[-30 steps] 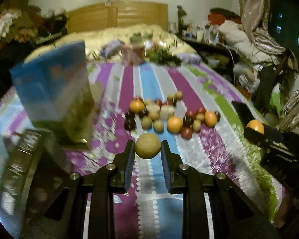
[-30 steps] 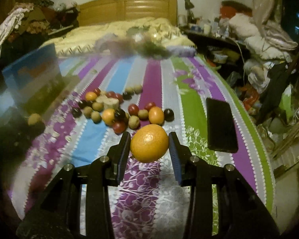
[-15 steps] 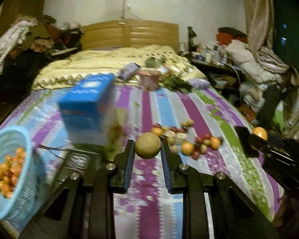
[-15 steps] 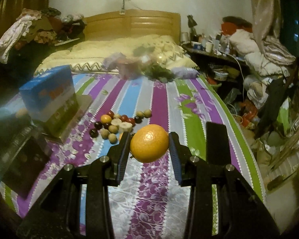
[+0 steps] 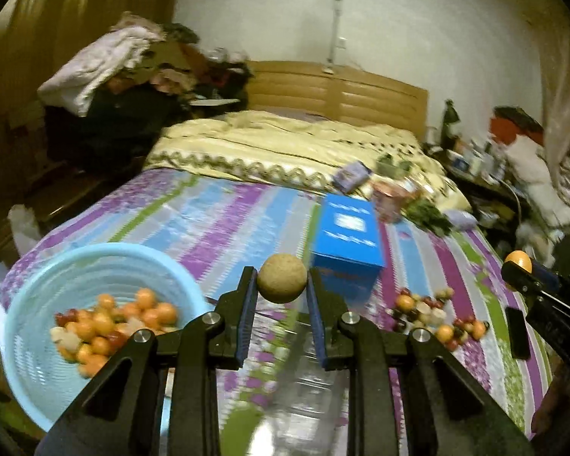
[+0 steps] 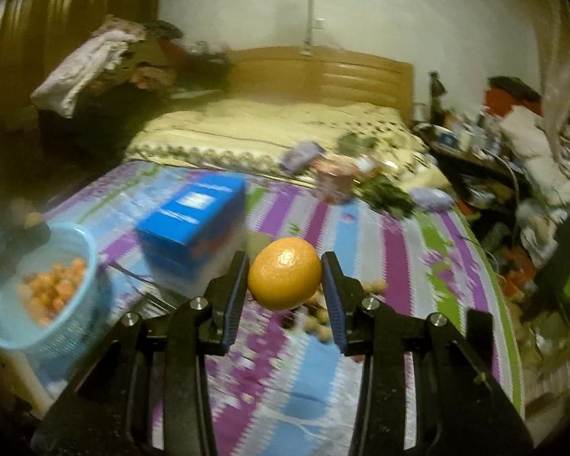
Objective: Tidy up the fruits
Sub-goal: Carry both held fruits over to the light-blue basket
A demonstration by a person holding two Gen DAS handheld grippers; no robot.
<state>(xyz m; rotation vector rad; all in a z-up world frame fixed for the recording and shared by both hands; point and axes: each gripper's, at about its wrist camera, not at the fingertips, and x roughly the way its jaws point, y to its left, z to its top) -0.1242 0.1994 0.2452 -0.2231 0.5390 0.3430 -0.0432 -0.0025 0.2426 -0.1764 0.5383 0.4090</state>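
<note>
The left gripper (image 5: 281,287) has its fingers (image 5: 248,300) closed on a round tan fruit (image 5: 281,277), pinched at its sides near the fingertips; being round, it shows no long axis. Left of and below the fingers sits a blue basket (image 5: 38,361) with small orange and red fruits. Right of them a loose fruit pile (image 5: 433,313) lies on the striped bed (image 5: 216,228).

The right gripper (image 6: 284,275) grips an orange (image 6: 284,273), slightly wider than tall, its long axis spanning finger to finger. A blue box (image 6: 192,222) stands beyond the left finger.
</note>
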